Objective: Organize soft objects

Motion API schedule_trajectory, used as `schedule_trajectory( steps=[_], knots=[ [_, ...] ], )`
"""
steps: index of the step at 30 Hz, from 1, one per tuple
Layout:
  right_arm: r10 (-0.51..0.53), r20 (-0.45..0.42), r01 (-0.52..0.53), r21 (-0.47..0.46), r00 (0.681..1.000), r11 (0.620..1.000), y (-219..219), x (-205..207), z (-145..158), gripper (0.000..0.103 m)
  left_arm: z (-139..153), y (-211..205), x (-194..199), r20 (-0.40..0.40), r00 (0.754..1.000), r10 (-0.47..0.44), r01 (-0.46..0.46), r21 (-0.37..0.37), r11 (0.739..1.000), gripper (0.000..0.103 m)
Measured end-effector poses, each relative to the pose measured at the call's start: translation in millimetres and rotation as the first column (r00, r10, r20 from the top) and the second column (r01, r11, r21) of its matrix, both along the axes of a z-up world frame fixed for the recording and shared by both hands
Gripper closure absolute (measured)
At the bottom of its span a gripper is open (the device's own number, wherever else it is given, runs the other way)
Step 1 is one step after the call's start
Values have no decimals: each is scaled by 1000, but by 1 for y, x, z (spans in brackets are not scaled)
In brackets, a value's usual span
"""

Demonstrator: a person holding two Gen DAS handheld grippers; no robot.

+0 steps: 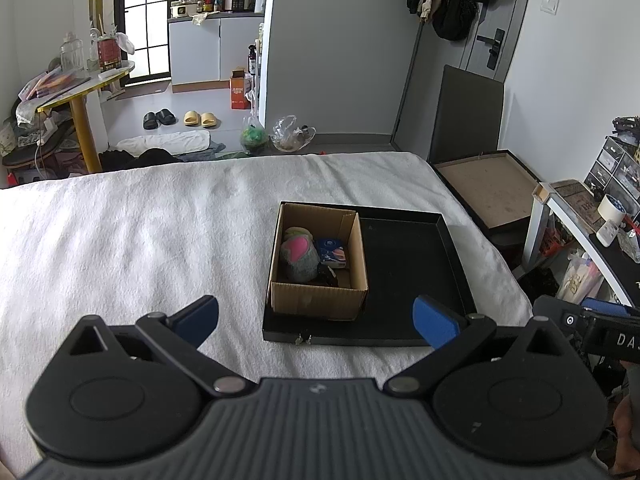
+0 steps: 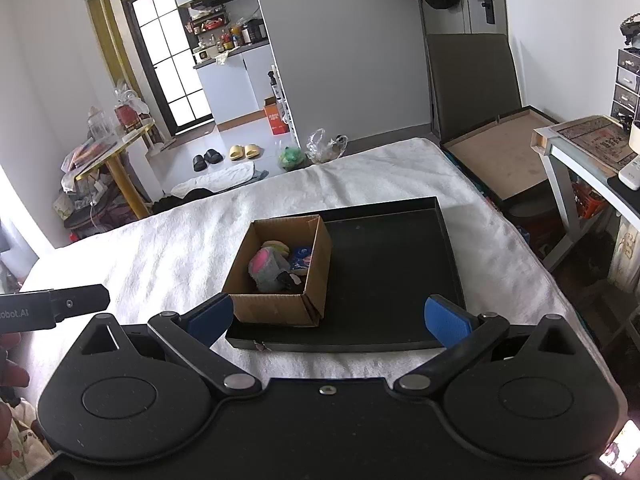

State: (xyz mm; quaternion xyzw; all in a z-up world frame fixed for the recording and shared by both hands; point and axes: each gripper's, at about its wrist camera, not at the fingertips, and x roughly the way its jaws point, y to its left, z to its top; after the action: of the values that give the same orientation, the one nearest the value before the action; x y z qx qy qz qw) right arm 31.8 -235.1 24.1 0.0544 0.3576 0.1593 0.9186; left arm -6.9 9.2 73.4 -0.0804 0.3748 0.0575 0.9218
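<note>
A brown cardboard box stands in the left part of a black tray on a white-covered bed. Inside lie a grey and pink rolled sock, a blue packet and a small black item. The box, tray, sock and blue packet also show in the right wrist view. My left gripper is open and empty, held back before the tray's near edge. My right gripper is open and empty, likewise just short of the tray.
The white bed cover spreads wide to the left of the tray. A framed board and a small white table stand off the bed's right side. Slippers and bags lie on the floor beyond the bed.
</note>
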Motion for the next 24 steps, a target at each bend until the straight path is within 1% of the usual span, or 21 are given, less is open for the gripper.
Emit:
schedule_trajectory(
  steps=[24],
  knots=[
    [-8,-8,8,-19,1000,1000,1,1,-2,0,-6,-1,-1,-12,1000,-7,7,1,1000,0]
  ],
)
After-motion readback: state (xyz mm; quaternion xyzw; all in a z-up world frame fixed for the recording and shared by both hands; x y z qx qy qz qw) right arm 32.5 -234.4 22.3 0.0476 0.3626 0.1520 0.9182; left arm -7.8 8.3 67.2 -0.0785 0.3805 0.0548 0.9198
